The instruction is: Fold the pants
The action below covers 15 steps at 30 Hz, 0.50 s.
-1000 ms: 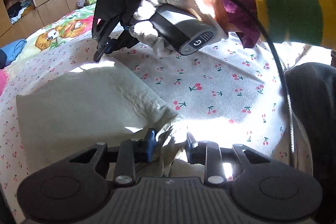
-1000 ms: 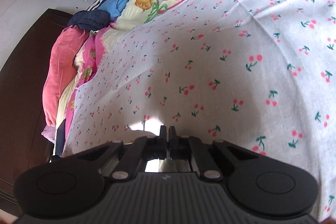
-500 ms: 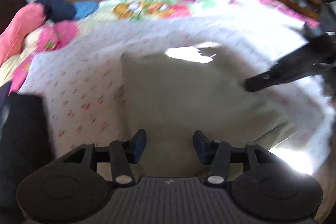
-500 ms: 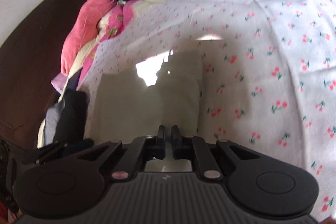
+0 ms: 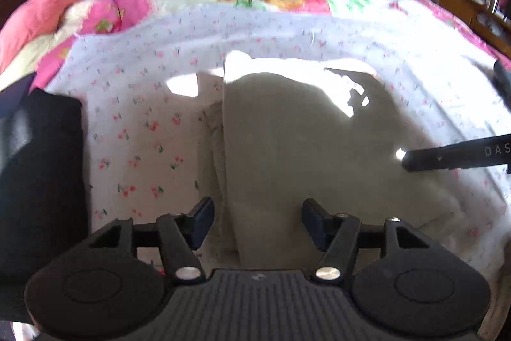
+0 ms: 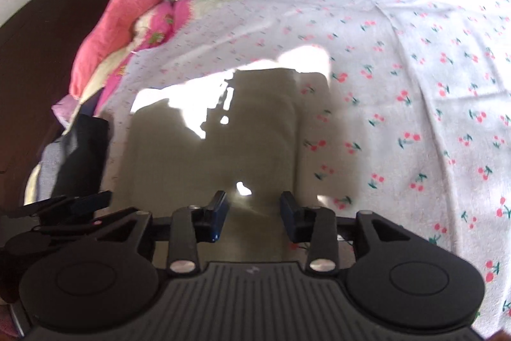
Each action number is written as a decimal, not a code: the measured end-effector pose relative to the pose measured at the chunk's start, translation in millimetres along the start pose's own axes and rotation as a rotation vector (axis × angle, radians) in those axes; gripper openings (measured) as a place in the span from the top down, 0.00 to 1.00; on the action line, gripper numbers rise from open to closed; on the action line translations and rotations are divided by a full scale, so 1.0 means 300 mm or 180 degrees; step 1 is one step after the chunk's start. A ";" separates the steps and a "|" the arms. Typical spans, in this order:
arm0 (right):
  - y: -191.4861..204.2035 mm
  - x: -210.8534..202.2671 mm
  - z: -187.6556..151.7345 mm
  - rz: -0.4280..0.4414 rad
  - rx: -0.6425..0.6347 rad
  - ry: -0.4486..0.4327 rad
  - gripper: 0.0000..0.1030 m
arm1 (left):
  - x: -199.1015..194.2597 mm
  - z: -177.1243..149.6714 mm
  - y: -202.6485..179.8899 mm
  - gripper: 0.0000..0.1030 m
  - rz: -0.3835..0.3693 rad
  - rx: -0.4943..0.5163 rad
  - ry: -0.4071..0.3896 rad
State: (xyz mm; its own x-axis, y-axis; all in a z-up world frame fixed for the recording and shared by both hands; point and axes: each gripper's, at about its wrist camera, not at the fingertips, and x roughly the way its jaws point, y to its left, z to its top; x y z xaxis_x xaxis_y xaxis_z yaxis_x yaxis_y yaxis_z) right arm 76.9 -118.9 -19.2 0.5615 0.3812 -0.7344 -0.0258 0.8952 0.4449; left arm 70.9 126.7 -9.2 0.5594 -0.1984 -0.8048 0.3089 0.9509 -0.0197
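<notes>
Bed (image 5: pixel 319 31): cherry-print sheet, folded beige pants (image 5: pixel 303 143) lay flat.
Left claw (image 5: pixel 258 221): opening, empty.
Right claw (image 6: pixel 254 218): opening, empty.
Advice: release fully before smoothing.

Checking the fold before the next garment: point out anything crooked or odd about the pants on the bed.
The folded beige pants lie flat on the cherry-print sheet, but the layers do not line up: along their left side a lower layer sticks out past the top fold. Nothing else stands out.
</notes>
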 end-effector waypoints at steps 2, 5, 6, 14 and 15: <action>-0.039 0.004 -0.012 0.0124 0.0193 -0.0013 0.61 | -0.006 -0.009 0.009 0.28 -0.0122 -0.0101 0.0016; -0.075 -0.016 -0.016 0.0376 0.0366 -0.0084 0.57 | -0.071 -0.006 0.010 0.26 -0.0276 -0.0056 -0.0242; -0.086 -0.012 -0.014 0.0412 0.0391 -0.0076 0.57 | -0.080 -0.001 0.019 0.25 -0.0339 -0.0097 -0.0326; -0.104 0.032 0.009 0.0648 0.0186 -0.0040 0.48 | 0.090 0.006 0.110 0.16 -0.0559 -0.0428 -0.0245; -0.107 0.037 0.013 0.0669 0.0179 -0.0053 0.48 | 0.109 0.007 0.119 0.14 -0.0649 -0.0478 -0.0237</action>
State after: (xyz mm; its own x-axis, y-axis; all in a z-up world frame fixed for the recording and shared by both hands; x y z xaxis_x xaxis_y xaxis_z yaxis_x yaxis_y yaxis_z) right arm 87.2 -144.3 -39.6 0.5623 0.5538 -0.6141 -0.0980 0.7820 0.6156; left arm 102.0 153.6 -35.1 0.5542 -0.4011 -0.7294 0.3065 0.9130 -0.2692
